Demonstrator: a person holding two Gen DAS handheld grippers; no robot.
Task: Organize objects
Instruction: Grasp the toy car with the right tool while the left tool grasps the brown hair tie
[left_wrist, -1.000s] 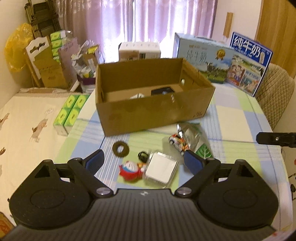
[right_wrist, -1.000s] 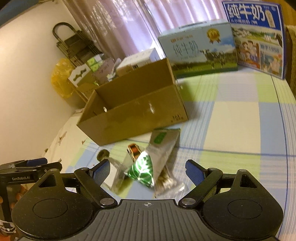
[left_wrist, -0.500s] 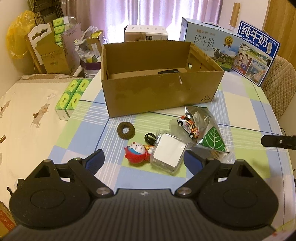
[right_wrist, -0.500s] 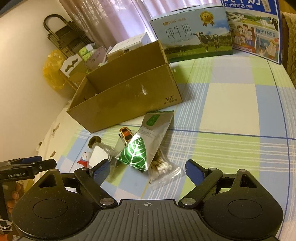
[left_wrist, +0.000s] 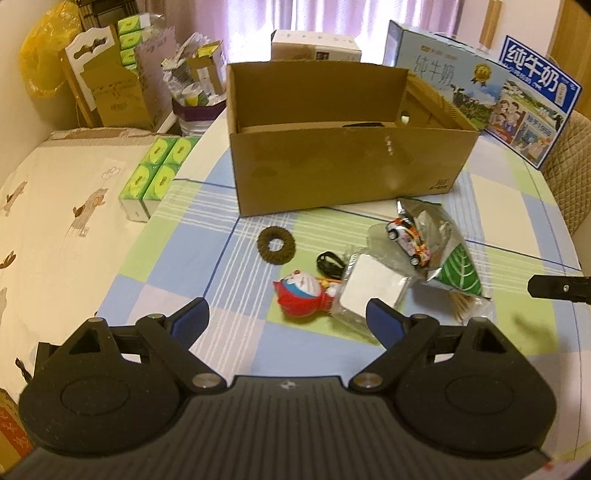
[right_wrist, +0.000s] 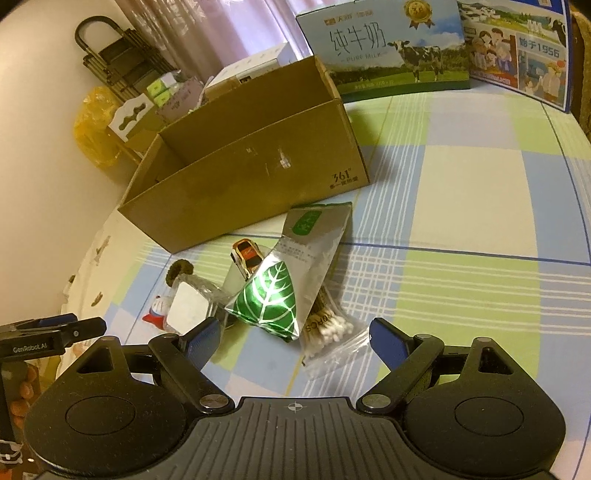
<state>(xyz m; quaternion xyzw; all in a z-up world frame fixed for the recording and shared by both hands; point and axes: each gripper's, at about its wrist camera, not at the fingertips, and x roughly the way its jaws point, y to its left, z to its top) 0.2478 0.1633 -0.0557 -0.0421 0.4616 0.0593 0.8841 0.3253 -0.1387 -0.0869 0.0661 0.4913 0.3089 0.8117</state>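
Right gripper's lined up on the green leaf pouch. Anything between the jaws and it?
Nothing visible. The right gripper is open, with the leaf pouch just ahead. A cotton swab bag lies tucked against the pouch's right side.

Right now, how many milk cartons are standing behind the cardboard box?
2. The light blue milk carton stands right behind the cardboard box; the dark blue milk carton leans just right of it, by the table's edge. Others may be hidden behind the box.

Cardboard box (left_wrist: 343, 173) contents mostly hidden behind its front wall
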